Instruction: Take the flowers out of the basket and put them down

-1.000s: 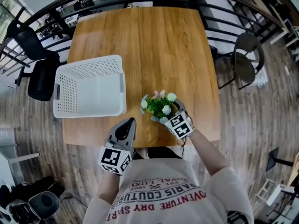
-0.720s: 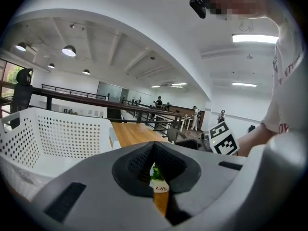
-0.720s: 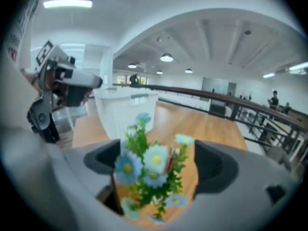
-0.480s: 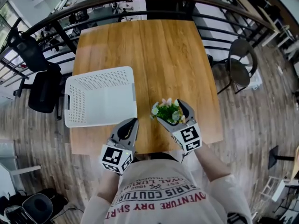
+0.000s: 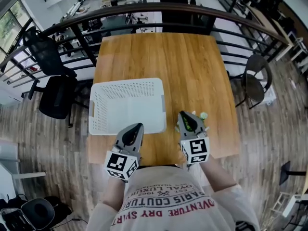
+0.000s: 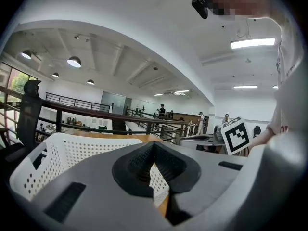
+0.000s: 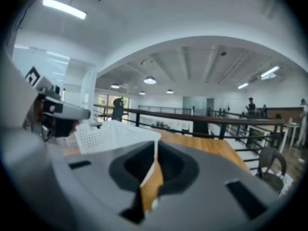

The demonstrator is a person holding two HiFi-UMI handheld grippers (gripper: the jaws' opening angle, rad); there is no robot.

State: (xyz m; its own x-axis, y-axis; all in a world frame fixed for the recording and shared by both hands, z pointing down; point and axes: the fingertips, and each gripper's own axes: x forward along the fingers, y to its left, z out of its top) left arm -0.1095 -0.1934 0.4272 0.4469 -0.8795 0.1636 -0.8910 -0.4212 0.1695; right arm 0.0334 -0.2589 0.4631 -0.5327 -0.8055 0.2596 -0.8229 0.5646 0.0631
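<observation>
Flowers (image 5: 203, 115) sit near the desk (image 5: 159, 57) edge, just beside the right tool (image 5: 185, 114). It and the left tool (image 5: 136, 126) are closed and empty; one careless nudge could topple the flowers.

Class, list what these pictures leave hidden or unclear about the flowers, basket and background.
Flowers: head view, mostly hidden behind the right gripper; whether they rest on the table is unclear.
Flowers, right gripper view: at most a blurred pale speck beneath the closed jaws.
Basket: left gripper view, lower part blocked by the left gripper's own body.
People by the far railing: gripper views, too small.
</observation>
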